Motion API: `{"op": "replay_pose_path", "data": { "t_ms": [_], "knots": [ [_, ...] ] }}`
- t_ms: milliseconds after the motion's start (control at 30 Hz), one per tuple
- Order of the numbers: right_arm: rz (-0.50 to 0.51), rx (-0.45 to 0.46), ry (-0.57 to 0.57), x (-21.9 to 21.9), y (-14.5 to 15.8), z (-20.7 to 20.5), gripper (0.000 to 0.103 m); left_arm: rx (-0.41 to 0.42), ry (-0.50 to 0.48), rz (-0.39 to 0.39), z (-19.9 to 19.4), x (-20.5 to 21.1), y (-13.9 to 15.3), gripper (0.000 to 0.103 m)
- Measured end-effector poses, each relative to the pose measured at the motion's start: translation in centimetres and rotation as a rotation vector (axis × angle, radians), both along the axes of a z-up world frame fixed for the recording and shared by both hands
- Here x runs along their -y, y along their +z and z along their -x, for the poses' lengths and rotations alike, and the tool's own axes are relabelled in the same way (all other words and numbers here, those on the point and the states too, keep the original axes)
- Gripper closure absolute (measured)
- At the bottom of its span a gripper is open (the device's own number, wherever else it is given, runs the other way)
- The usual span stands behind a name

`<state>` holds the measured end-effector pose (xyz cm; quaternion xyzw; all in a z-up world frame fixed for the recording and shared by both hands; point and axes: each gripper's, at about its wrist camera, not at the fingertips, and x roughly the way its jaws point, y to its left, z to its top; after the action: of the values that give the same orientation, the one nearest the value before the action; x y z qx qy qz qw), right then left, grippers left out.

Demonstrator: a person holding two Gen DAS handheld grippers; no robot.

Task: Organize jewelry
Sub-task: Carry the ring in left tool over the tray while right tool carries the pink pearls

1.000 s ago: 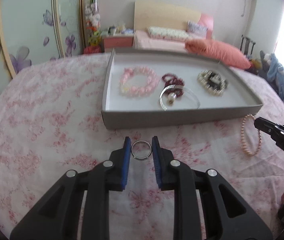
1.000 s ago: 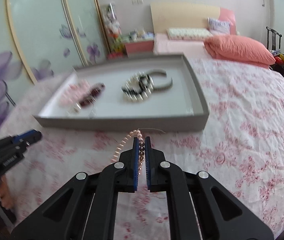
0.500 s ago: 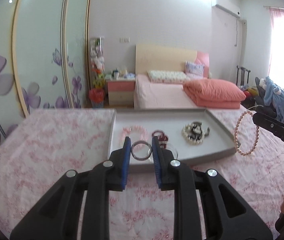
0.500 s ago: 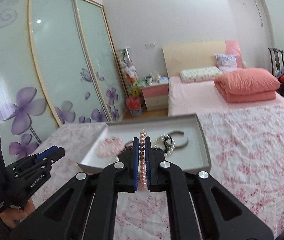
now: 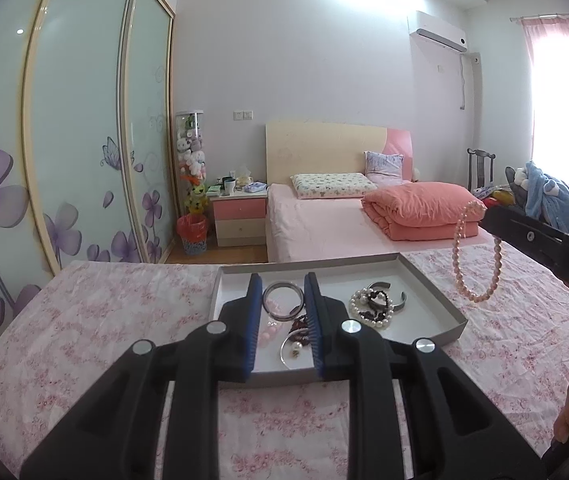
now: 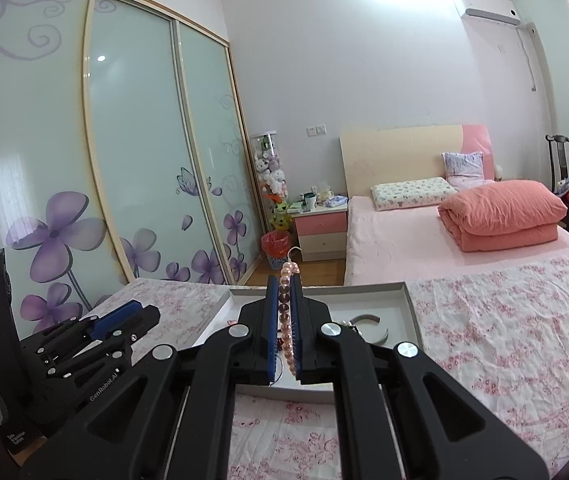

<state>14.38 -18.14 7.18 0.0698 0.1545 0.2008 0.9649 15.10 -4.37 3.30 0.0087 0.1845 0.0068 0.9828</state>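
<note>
Both grippers have risen; left gripper [image 5: 283,300] clamps silver ring [image 5: 283,301]; right gripper [image 6: 284,322] pinches pearl bracelet [image 5: 475,256].

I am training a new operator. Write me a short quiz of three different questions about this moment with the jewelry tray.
1. True or false: the left gripper is shut on a metal ring.
2. What does the right gripper hold? A) a black-and-white bead bracelet B) a pink pearl bracelet C) an open metal cuff
3. Fill in: the pink pearl bracelet hangs in the air to the ______ of the grey tray in the left wrist view.

Key
1. True.
2. B; its beads sit between the blue pads.
3. right
</note>
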Motion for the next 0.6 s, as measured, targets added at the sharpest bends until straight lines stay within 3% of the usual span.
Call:
{"op": "replay_pose_path", "data": {
  "t_ms": [333, 600],
  "knots": [
    [0.013, 0.006, 0.001, -0.3, -0.1, -0.6, 0.096, -0.012, -0.012, 0.001, -1.1, 0.0, -0.6, 0.081],
    [0.019, -0.014, -0.014, -0.6, -0.8, -4.1, 0.096, -0.046, -0.038, 0.004, -5.2, -0.3, -1.6, 0.081]
  ]
}}
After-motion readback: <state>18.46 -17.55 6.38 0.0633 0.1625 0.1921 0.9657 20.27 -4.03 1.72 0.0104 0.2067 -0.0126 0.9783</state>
